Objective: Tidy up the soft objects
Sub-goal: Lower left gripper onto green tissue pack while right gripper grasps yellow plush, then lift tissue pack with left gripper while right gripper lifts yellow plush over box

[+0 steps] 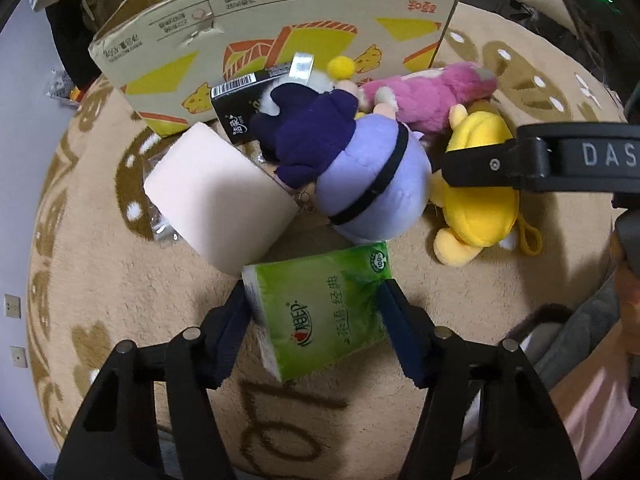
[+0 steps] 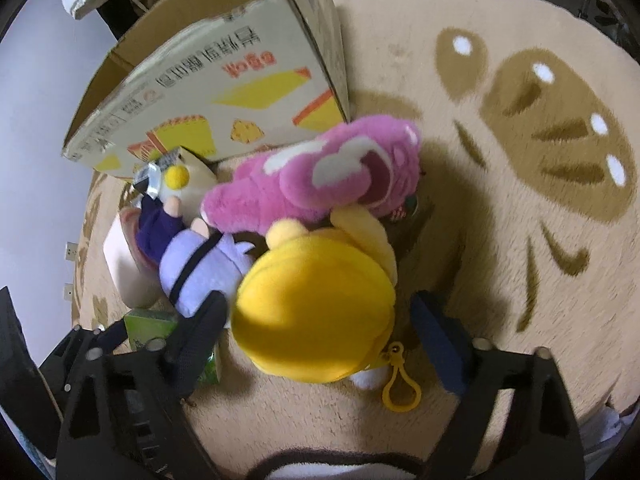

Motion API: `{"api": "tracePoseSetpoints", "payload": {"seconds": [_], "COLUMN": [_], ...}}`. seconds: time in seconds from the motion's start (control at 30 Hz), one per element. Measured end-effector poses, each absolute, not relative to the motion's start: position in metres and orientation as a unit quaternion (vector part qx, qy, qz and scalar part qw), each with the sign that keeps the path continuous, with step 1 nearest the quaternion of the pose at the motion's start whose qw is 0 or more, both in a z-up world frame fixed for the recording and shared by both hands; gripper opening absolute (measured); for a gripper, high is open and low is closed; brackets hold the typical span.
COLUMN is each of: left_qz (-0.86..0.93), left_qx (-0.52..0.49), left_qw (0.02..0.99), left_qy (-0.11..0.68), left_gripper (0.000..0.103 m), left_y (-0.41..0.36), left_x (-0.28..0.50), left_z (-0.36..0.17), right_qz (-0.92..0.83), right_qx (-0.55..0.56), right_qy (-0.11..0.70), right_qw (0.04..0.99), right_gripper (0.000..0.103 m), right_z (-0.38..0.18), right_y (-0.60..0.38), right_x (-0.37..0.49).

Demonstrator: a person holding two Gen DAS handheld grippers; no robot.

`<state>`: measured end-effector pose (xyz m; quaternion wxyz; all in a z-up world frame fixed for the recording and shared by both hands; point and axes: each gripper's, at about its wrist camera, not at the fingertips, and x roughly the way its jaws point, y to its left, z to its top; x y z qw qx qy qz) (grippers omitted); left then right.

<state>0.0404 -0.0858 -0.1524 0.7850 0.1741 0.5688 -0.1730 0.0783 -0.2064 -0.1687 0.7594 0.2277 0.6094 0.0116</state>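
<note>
We found the left gripper point(image 1: 316, 328) clenched across the green tissue pack point(image 1: 320, 308) on the rug point(image 1: 480, 288), light and yielding, best held mid-body, while the right gripper point(image 2: 320, 320) stood released astride the soft yellow plush toy point(image 2: 316, 312).

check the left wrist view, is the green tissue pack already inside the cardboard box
No, the green tissue pack lies on the rug between the left gripper's fingers, outside the cardboard box.

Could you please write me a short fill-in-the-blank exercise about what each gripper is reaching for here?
1. The left gripper straddles a ____ tissue pack.
2. The right gripper straddles the ____ plush.
3. The pink plush lies against a cardboard ____.
4. A yellow ____ hangs from the plush.

Missing words: green; yellow; box; clip
</note>
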Motion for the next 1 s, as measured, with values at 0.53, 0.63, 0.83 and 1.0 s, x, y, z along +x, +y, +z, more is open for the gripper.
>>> {"api": "tracePoseSetpoints", "payload": {"seconds": [0.53, 0.63, 0.83, 1.0], "left_qz": [-0.184, -0.181, -0.157, -0.126], "left_qx": [0.118, 0.125, 0.122, 0.112], "left_qw": [0.801, 0.813, 0.846, 0.881], "left_qy": [0.557, 0.539, 0.495, 0.441], "left_gripper": [0.035, 0.034, 0.033, 0.033], "left_y": [-0.066, -0.065, -0.055, -0.044], "left_x": [0.037, 0.03, 0.021, 0.017], "left_z": [-0.126, -0.117, -0.095, -0.074], "right_qz": [0.015, 0.019, 0.023, 0.022], "right_qx": [0.232, 0.223, 0.205, 0.198], "right_qy": [0.591, 0.575, 0.534, 0.489], "right_qw": [0.773, 0.787, 0.82, 0.849], "right_gripper": [0.077, 0.077, 0.076, 0.076], "right_z": [-0.155, -0.143, -0.12, -0.098], "right_y": [-0.209, -0.206, -0.205, -0.207], "right_x": [0.06, 0.053, 0.047, 0.04]}}
